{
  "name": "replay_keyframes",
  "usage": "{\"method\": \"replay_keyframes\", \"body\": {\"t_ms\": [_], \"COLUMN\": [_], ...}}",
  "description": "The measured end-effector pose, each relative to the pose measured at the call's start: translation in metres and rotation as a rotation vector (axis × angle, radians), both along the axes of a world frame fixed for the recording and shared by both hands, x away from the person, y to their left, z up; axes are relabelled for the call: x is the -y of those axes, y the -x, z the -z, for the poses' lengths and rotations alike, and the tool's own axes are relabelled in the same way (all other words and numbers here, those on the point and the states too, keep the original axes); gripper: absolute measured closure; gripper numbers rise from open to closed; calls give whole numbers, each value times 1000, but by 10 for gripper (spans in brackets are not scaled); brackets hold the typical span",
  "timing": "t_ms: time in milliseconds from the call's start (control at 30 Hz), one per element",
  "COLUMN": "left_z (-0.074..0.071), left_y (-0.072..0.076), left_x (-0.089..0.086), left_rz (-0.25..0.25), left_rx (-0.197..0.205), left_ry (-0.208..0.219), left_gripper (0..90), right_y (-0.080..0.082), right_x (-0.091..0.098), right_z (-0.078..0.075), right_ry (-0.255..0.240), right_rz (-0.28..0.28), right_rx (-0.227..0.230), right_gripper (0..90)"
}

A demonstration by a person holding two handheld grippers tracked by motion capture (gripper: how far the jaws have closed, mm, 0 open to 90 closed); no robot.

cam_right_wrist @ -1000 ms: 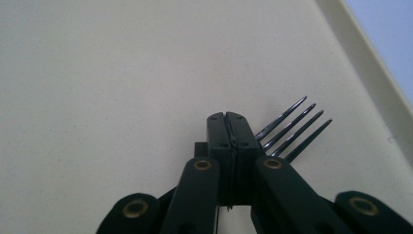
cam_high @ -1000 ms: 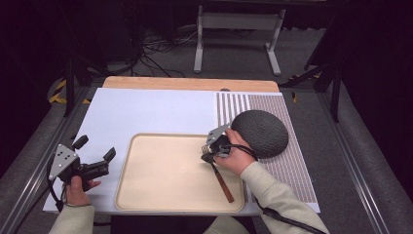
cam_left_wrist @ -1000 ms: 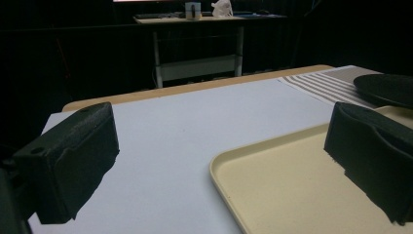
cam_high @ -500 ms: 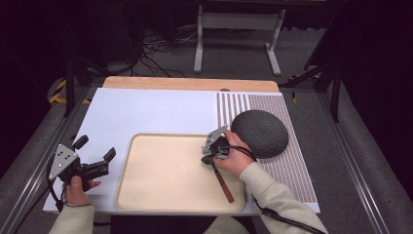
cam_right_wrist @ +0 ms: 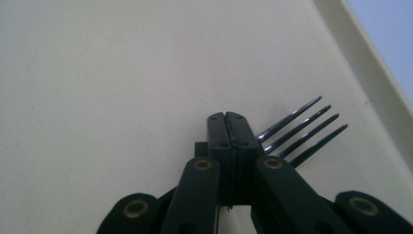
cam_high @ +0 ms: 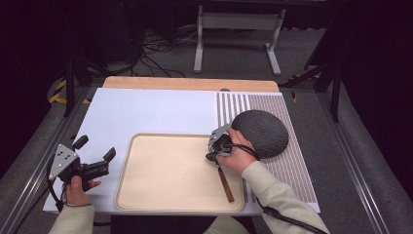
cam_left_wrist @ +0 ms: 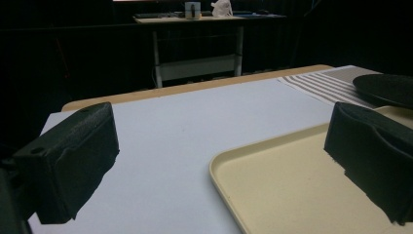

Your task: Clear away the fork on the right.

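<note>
while over the tray [cam_high: 146,195], right gripper [cam_right_wrist: 228,119] clamped on fork [cam_right_wrist: 297,129]

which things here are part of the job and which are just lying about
In the job:
- fork, clamped in the right hand-held gripper
- beige tray under it

Lying about:
- dark round mat
- striped placemat
- left hand-held gripper, open and idle

Cream tray [cam_high: 146,204], black fork [cam_right_wrist: 302,131], striped mat [cam_high: 292,165].

White table [cam_high: 146,112] carries a beige tray [cam_high: 165,170], striped mat [cam_high: 292,161].
</note>
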State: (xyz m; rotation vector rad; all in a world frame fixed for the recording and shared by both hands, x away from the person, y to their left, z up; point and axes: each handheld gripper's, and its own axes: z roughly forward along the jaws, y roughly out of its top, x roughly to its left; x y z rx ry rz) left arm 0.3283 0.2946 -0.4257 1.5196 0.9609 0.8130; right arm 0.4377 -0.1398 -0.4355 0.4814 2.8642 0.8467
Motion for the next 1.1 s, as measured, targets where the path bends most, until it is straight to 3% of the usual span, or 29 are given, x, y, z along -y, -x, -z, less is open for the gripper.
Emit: {"method": "replay_keyframes", "body": {"t_ms": [1100], "left_z": [1], "left_y": [-2], "left_x": [2], "left_rz": [2], "left_rx": [-11], "left_ry": [-2], "left_gripper": [0], "right_y": [-12], "right_x": [33], "right_z": [-2], "right_ry": [7], "right_rz": [140], "right_rx": [19], "right_gripper": [896]}}
